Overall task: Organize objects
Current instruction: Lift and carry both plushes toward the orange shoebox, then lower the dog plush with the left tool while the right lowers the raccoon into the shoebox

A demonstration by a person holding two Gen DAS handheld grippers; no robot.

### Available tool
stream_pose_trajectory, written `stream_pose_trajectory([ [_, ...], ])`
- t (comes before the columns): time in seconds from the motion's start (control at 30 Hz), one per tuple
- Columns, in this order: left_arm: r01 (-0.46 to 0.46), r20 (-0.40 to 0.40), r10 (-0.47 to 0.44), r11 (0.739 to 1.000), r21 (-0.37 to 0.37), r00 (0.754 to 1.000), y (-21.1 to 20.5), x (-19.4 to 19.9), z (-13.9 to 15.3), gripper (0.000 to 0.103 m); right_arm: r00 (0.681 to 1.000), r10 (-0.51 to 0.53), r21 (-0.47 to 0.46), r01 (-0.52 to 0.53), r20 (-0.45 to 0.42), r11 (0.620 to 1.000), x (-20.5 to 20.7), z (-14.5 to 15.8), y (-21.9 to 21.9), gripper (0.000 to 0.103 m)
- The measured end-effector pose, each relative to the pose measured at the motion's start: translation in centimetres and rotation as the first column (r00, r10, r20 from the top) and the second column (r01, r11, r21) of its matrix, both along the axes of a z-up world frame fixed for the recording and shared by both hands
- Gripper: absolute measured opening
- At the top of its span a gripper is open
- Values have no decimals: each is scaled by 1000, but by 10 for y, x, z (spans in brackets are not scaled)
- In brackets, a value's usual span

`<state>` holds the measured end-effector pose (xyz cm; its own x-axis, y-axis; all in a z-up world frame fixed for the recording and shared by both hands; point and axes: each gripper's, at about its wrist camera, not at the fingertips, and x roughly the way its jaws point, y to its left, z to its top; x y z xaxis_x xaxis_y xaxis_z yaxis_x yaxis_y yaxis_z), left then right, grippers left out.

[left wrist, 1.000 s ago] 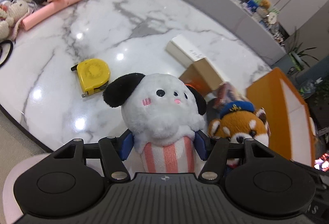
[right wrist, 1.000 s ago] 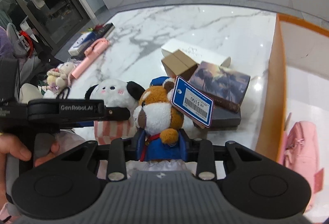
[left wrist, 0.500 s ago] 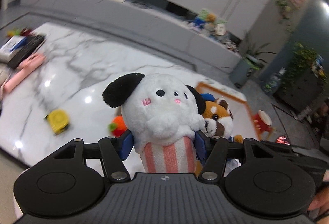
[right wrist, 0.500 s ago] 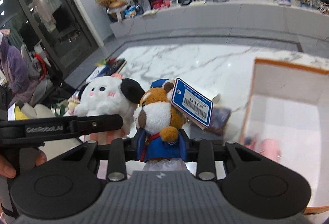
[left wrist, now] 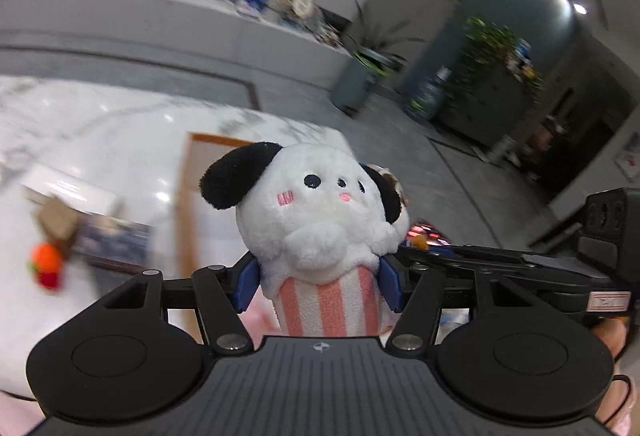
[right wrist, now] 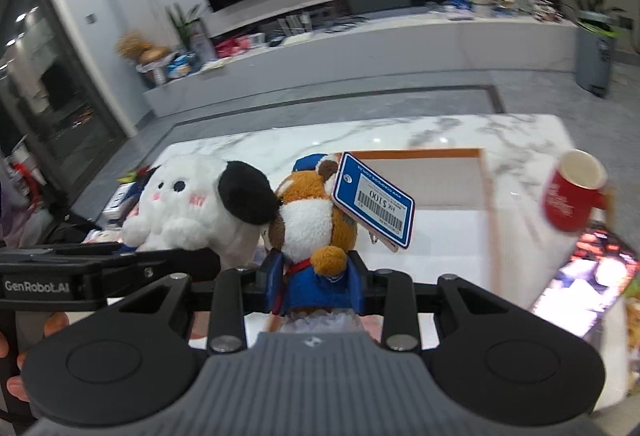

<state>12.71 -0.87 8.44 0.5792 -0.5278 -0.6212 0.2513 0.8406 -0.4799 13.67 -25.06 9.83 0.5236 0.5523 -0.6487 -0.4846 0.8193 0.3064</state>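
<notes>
My left gripper (left wrist: pixel 320 282) is shut on a white dog plush (left wrist: pixel 320 211) with black ears and a pink-striped base, held upright in the air. My right gripper (right wrist: pixel 316 286) is shut on a red panda plush (right wrist: pixel 312 211) in a blue outfit with a blue price tag (right wrist: pixel 374 201). The two plushes are side by side and touch; the dog plush also shows in the right wrist view (right wrist: pixel 192 203). An orange-rimmed white box (right wrist: pixel 486 195) lies open on the marble table below and beyond both; its rim also shows in the left wrist view (left wrist: pixel 186 195).
A red mug (right wrist: pixel 574 191) stands on the marble table (right wrist: pixel 520 135) right of the box. In the left wrist view, a book (left wrist: pixel 114 240), a small cardboard box (left wrist: pixel 58 222) and an orange toy (left wrist: pixel 46 264) lie left of the box. The floor drops away beyond the table edge.
Both grippers have lifted their plushes and swung right, towards the orange-rimmed box. The table clutter has slid left and down in both views. Both grips have held.
</notes>
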Motion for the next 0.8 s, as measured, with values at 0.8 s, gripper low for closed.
stream_pose_trajectory([
  [0.8,151,-275,-110,980,131,955,-69,78,-110,69,962,15,-217,-77,-274,973,81,-108,-35,23],
])
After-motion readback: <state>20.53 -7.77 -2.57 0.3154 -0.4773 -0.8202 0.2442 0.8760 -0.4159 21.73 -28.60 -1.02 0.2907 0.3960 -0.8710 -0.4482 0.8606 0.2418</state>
